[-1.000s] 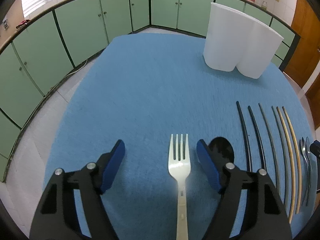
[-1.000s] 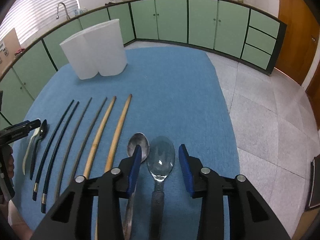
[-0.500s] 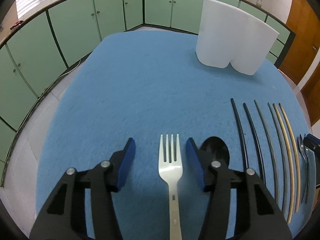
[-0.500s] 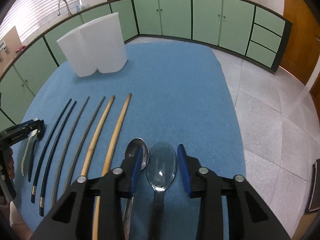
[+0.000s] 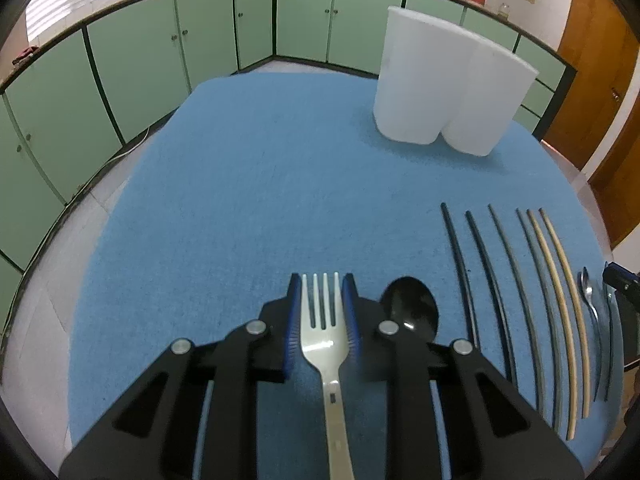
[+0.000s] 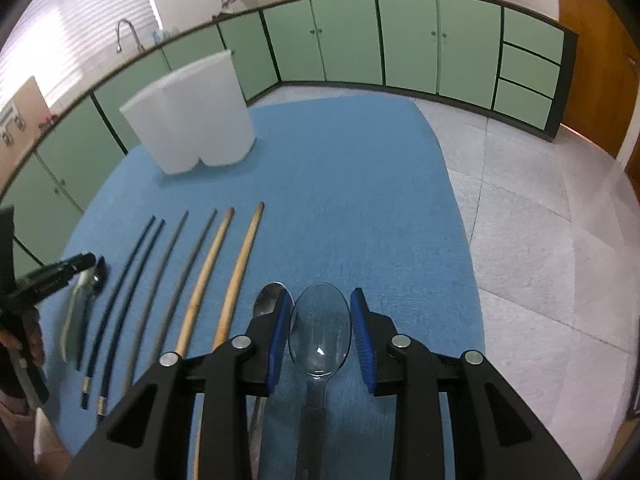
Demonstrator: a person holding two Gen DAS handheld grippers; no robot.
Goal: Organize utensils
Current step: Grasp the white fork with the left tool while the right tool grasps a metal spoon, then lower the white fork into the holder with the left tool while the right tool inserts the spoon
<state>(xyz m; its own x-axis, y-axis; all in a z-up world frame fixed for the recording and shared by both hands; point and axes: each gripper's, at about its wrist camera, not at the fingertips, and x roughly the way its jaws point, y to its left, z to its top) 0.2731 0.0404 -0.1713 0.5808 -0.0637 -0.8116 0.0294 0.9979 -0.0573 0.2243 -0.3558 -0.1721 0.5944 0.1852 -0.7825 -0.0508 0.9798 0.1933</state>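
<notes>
Blue pads of the left claw [image 5: 322, 312] are closing right against the pale fork [image 5: 323, 332] lying flat on the blue worktop [image 5: 260, 200], while the right claw [image 6: 320, 334] is pinching the clear spoon's [image 6: 320, 334] bowl. Further out sit the chopsticks [image 6: 200, 280], then the white holder [image 5: 448, 88] at the far edge

The bench [image 5: 248, 184] carries all items. A two-compartment holder [image 5: 448, 88] stands at upper right of the left wrist frame. A fork [image 5: 322, 320] lies at lower centre, a ladle-type spoon [image 5: 412, 308] just to its right. Six chopsticks [image 5: 520, 280] lie side by side further right, two spoons [image 5: 592, 300] beyond them at the right edge.
</notes>
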